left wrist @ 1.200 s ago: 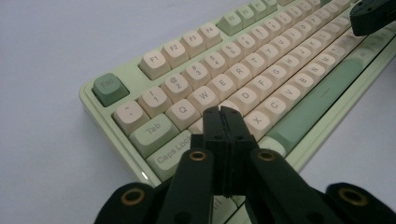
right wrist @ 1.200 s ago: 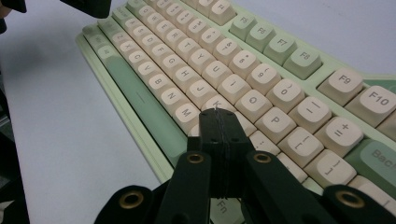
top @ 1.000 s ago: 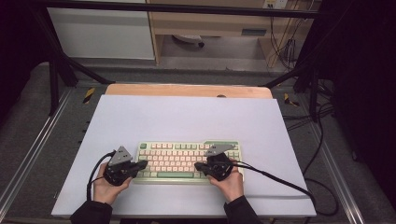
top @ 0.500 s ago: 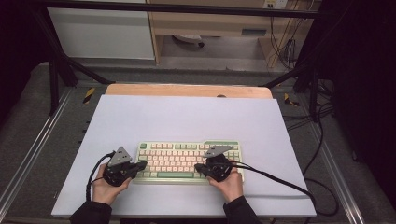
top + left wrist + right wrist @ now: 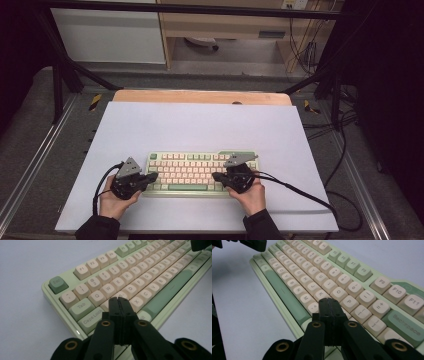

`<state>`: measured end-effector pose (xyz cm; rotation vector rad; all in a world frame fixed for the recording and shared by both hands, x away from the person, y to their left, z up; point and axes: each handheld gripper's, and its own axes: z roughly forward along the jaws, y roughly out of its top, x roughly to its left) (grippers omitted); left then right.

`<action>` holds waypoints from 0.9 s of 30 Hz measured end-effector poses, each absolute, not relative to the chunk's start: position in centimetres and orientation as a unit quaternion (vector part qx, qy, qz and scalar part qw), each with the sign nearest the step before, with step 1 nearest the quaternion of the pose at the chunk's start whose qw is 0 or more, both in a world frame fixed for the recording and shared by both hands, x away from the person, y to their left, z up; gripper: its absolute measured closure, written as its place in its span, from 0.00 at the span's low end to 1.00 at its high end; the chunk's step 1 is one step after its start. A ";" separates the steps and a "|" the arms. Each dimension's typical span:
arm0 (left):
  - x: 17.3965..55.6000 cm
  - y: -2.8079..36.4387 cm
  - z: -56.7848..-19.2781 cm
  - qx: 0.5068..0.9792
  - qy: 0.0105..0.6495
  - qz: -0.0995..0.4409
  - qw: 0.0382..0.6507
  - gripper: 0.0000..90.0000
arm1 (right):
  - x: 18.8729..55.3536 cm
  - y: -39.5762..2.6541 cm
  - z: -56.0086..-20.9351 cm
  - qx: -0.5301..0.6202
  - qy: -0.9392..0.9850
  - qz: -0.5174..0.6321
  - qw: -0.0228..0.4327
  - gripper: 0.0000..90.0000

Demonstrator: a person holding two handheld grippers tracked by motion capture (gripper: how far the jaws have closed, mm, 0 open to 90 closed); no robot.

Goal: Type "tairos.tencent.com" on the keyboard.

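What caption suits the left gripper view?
Shut left gripper poised over the keyboard, tips above the A and S keys.
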<state>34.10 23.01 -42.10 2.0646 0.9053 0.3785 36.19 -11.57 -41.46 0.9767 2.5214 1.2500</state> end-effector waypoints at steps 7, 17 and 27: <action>34.2 22.3 -41.6 0.823 0.357 0.150 0.415 0.99 | 36.0 -12.8 -41.5 0.337 0.838 0.420 0.084 1.00; 34.4 19.9 -41.2 0.832 0.342 0.146 0.412 0.99 | 35.9 -13.7 -41.5 0.342 0.835 0.422 0.086 1.00; 34.9 17.8 -42.0 0.844 0.332 0.137 0.399 0.99 | 35.9 -14.0 -41.5 0.346 0.832 0.424 0.087 1.00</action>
